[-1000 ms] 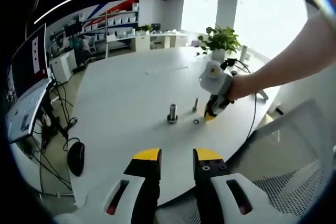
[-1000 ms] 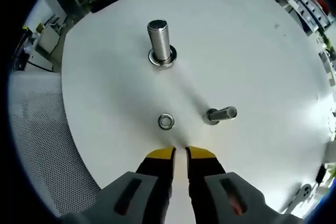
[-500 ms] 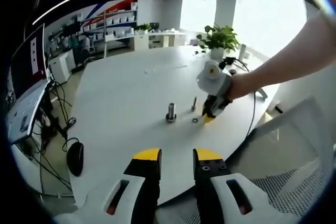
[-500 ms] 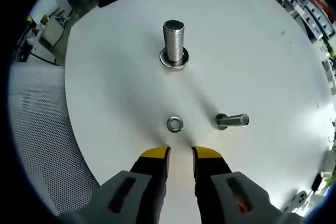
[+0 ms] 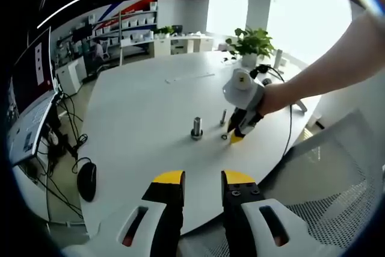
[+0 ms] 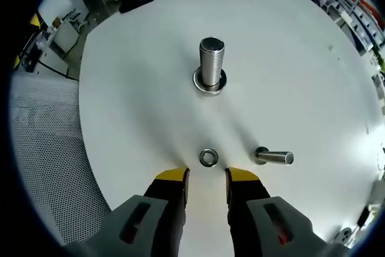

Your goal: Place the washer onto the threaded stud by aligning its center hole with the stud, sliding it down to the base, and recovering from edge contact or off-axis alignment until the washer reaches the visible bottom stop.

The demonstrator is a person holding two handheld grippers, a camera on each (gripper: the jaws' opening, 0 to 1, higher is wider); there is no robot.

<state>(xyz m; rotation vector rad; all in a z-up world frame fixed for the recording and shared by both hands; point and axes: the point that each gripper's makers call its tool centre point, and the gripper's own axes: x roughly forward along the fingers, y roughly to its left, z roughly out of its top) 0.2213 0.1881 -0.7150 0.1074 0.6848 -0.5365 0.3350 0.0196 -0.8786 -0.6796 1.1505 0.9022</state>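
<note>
A small metal washer (image 6: 209, 157) lies flat on the white table (image 6: 138, 82), just ahead of my right gripper (image 6: 207, 176), whose jaws stand open with nothing between them. A thick threaded stud (image 6: 211, 64) stands upright on its flanged base farther ahead. In the left gripper view the stud (image 5: 197, 128), the washer (image 5: 224, 137) and the right gripper (image 5: 237, 135), held by a person's hand, are at mid-table. My left gripper (image 5: 202, 178) hovers open near the table's near edge, holding nothing.
A smaller bolt (image 6: 274, 157) lies on its side right of the washer; it appears again as the bolt (image 5: 223, 117) in the left gripper view. A potted plant (image 5: 251, 45) and cables stand at the far table edge. A mesh chair (image 5: 337, 179) is on the right, a monitor (image 5: 33, 64) on the left.
My right gripper has moved forward toward the washer and its jaws have spread wider. The left gripper has stayed put.
</note>
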